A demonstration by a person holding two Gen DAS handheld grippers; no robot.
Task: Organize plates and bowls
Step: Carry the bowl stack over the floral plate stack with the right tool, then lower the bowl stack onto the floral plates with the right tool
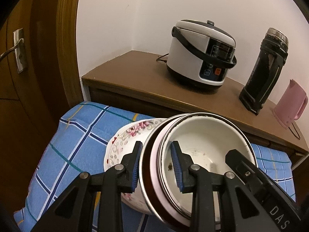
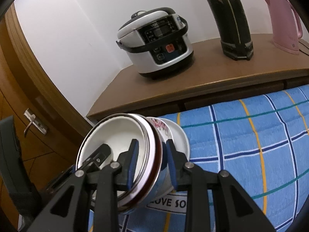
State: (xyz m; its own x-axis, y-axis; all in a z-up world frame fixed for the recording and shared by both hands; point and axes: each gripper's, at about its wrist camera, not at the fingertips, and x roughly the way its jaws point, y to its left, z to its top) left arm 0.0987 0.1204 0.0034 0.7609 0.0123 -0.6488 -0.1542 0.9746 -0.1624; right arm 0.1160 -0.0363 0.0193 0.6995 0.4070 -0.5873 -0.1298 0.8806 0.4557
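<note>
A stack of nested dishes hangs tilted over the blue checked cloth (image 1: 77, 135). A white enamel bowl (image 1: 208, 135) sits innermost, inside steel-rimmed bowls. Under them are a floral plate (image 1: 127, 137) and, in the right wrist view, a white plate (image 2: 179, 135). My left gripper (image 1: 156, 166) is shut on the stack's left rim, one pad inside the bowl and one outside. My right gripper (image 2: 152, 161) is shut on the opposite rim of the same white bowl (image 2: 115, 135) and the floral plate (image 2: 160, 127). Each view shows one of the other gripper's fingers (image 1: 241, 164) (image 2: 100, 154) inside the bowl.
Behind the cloth (image 2: 241, 135) stands a brown cabinet (image 1: 135, 71) with a rice cooker (image 1: 200, 52) (image 2: 156, 42), a black flask (image 1: 264, 71) (image 2: 231, 19) and a pink kettle (image 1: 289, 104) (image 2: 283, 23). A wooden door with a handle (image 1: 17, 50) (image 2: 34, 123) is on the left.
</note>
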